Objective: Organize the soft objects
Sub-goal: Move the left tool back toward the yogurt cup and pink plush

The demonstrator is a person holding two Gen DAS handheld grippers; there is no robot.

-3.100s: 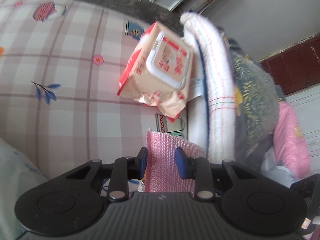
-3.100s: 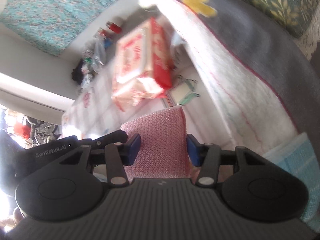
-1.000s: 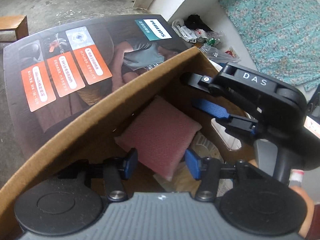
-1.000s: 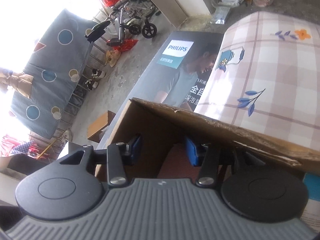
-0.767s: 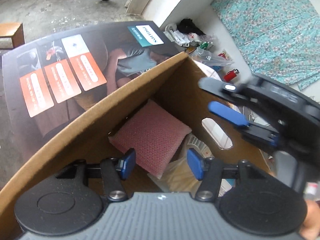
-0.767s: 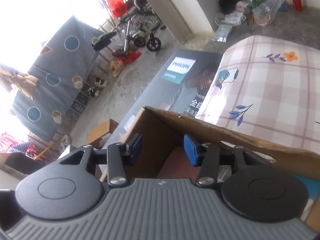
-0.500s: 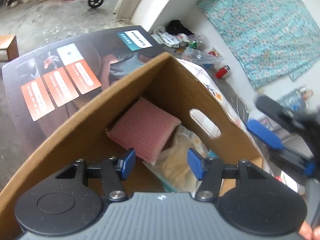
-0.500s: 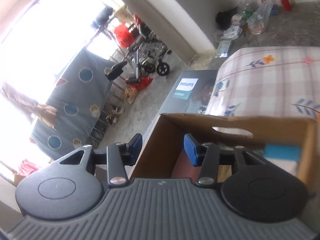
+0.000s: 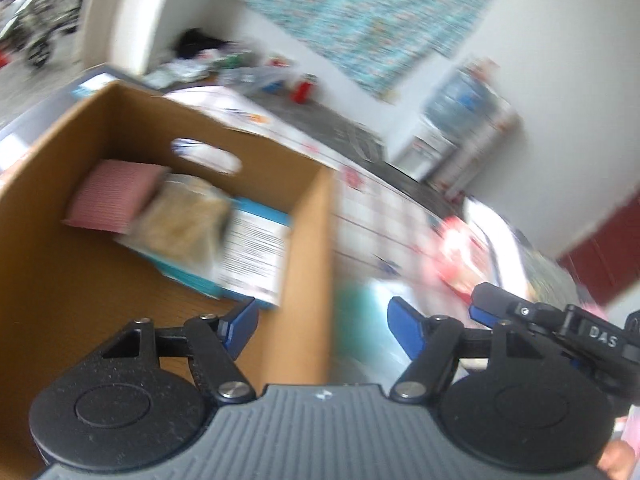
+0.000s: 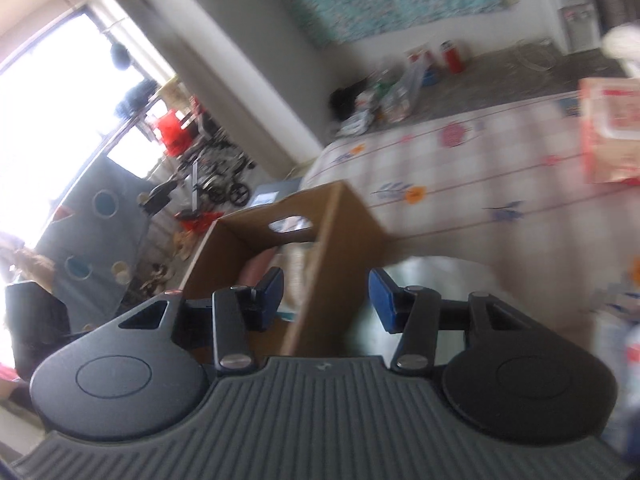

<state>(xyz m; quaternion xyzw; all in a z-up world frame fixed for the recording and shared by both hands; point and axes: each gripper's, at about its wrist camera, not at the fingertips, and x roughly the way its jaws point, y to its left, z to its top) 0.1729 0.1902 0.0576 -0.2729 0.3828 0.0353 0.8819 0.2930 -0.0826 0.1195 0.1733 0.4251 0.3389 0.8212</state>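
my left gripper [image 9: 322, 322] has just been spreading its jaws, now wide with nothing between them, over the wall of the cardboard box [image 9: 308, 240]. my right gripper [image 10: 326, 294] stands parted and empty too. the pink sponge [image 9: 110, 196] lies inside the box, against a blue-and-white packet [image 9: 256, 252]. the red wipes pack [image 10: 610, 128] sits on the checked bedsheet [image 10: 480, 184], well apart.

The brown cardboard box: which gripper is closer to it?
Left. The left gripper hangs right over the brown cardboard box, straddling its near corner. The right gripper is off to the side, above the bedding, beyond the box's wall.
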